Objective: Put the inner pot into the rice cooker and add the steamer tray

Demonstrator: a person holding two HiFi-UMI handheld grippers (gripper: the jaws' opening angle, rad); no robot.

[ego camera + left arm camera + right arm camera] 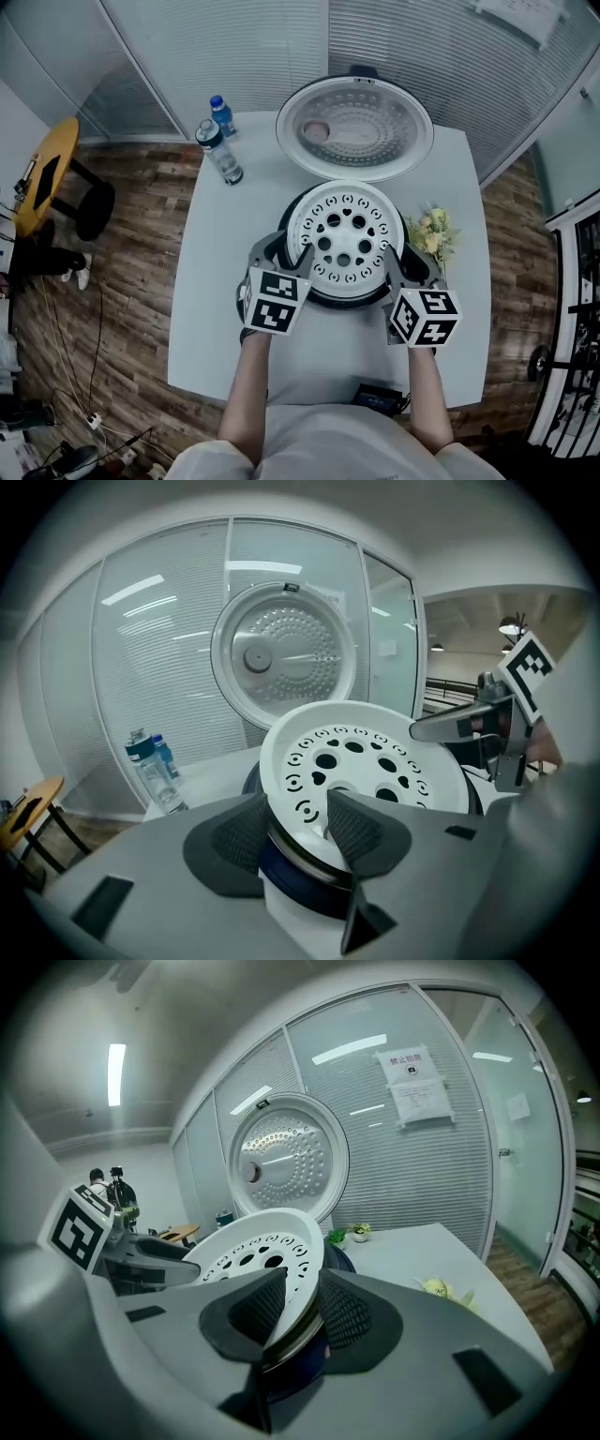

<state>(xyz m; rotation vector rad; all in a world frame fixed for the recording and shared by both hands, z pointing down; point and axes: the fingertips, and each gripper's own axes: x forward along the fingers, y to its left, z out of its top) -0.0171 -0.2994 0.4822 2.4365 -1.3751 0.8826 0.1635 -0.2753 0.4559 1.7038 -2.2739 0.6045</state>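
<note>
The white steamer tray (345, 239) with round holes sits on top of the dark rice cooker (349, 300) in the middle of the table. Its lid (354, 127) stands open behind. My left gripper (286, 251) is at the tray's left rim and my right gripper (401, 255) at its right rim. In the left gripper view the tray (366, 761) has its rim between the spread pads of the left gripper (298, 827), above a metal rim (299, 857). In the right gripper view the tray (253, 1251) passes between the loosely parted pads of the right gripper (302, 1312).
Two water bottles (218, 150) stand at the back left of the white table (234, 319). A small bunch of flowers (433, 232) lies right of the cooker. A dark flat object (380, 398) lies at the front edge. Glass partitions close off the back.
</note>
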